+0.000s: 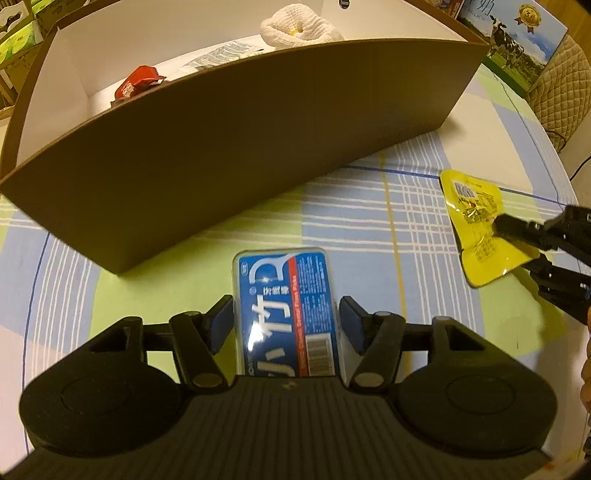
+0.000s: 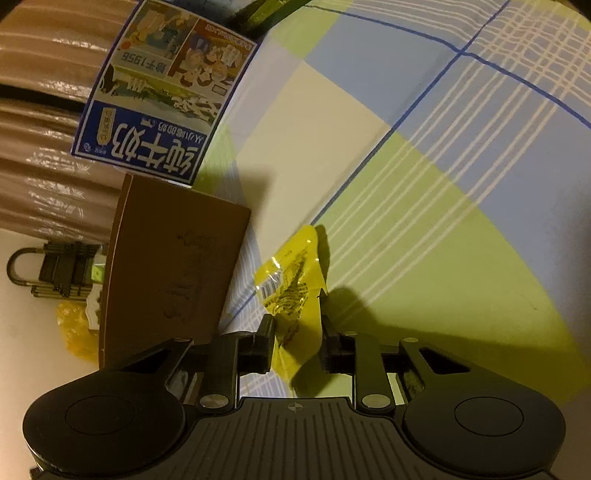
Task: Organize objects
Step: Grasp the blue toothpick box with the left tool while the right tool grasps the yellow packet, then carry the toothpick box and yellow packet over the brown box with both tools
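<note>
Nearest the left wrist camera, the left gripper point(image 1: 286, 319) holds its two blue pads spread on either side of a blue floss-pick box point(image 1: 286, 314). The box lies flat on the checked tablecloth point(image 1: 369, 221), and its near end is hidden under the gripper body. The left pad looks close to the box's edge and a narrow gap shows at the right pad; whether either pad presses the box cannot be told.

Just beyond the blue box stands a brown cardboard box point(image 1: 240, 155), open at the top. Its near wall hides most of the contents: only part of a small red packet point(image 1: 138, 83), some printed paper and a white knitted item point(image 1: 301, 26) at the far wall show.

To the right of the cardboard box, the right gripper point(image 2: 297, 345) has its fingers closed on a crumpled yellow sachet point(image 2: 291, 291), lifted above the cloth with its shadow beneath. The sachet's print is too blurred to read. Farther right, a milk carton point(image 1: 517, 44) is cut off by the frame.
</note>
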The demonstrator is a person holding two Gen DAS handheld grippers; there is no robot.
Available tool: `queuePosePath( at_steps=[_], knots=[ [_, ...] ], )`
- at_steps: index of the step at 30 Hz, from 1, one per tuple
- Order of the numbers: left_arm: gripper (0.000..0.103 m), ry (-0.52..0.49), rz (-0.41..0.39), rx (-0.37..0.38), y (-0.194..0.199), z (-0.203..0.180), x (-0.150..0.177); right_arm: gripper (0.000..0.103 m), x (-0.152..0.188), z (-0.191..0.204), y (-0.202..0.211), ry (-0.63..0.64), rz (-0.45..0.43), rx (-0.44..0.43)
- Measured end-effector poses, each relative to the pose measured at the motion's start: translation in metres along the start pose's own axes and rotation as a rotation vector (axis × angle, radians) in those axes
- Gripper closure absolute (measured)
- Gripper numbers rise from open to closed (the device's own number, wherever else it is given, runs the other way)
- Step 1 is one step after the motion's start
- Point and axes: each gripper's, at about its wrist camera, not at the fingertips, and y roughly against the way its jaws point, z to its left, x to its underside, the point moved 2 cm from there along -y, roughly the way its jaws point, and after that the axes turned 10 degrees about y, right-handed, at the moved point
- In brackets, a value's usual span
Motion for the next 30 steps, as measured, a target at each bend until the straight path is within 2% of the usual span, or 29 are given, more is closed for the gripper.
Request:
queuePosePath(
  at_steps=[4, 8, 18, 30],
  knots=[
    [0.047, -0.01, -0.004, -0.003, -0.005, -0.003, -0.005, 0.098, 0.002, 0.005, 0.005, 0.04, -0.004, -0.03],
    [0.049, -0.029, -0.012, -0.011, -0.007, -0.006, -0.006, 0.099, 0.004, 0.011, 0.016, 0.103, -0.003, -0.021],
    [0.05, -0.011, -0.014, 0.003, 0.005, 0.004, 0.007, 0.102, 0.013, 0.018, 0.048, 0.158, 0.001, -0.033],
    [0.05, 0.025, -0.098, 0.071, 0.063, 0.014, 0.006, 0.102, 0.009, 0.048, 0.077, 0.186, -0.013, -0.12]
  ],
)
